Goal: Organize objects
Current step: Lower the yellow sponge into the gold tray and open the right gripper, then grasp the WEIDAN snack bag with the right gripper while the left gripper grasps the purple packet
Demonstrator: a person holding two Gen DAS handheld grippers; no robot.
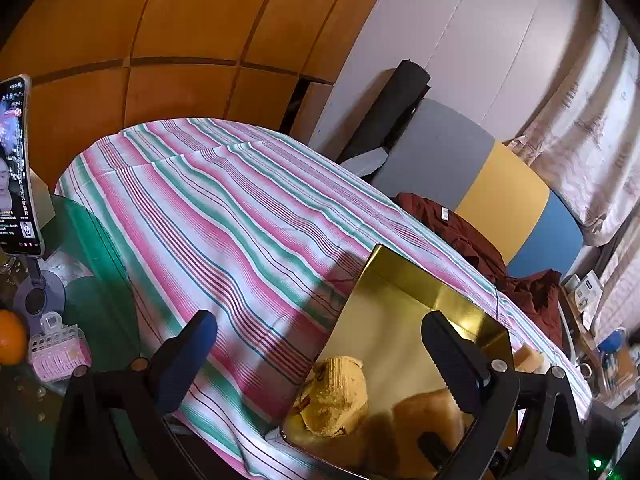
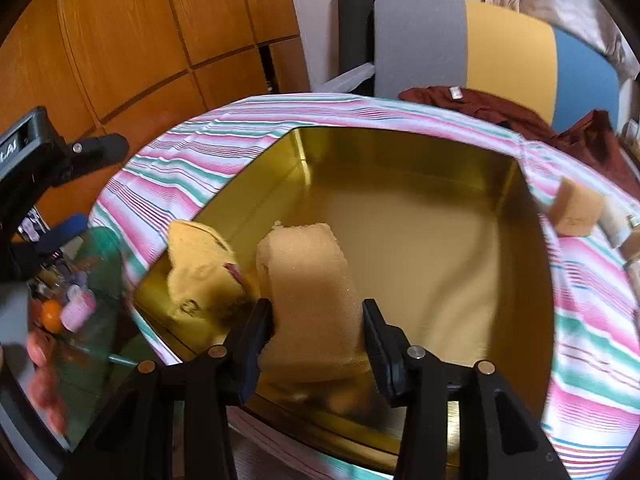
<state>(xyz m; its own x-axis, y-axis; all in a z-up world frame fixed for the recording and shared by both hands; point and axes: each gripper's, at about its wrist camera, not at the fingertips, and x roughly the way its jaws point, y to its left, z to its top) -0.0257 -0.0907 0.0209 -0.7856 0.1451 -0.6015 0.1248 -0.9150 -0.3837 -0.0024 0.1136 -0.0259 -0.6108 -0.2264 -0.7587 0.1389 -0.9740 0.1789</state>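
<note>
So the tan sponge block point(image 2: 308, 280) stood inside the gold tin point(image 2: 440, 216), and my right gripper point(image 2: 316, 324) had loosened around it. I judged letting go came next. My left gripper point(image 1: 320, 344) hung wide and empty over the striped cloth point(image 1: 224, 200), near wooden cupboards point(image 1: 160, 40).

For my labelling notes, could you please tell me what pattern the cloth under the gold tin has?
Pink, green and white stripes on the cloth; clearest in the left wrist view.
</note>
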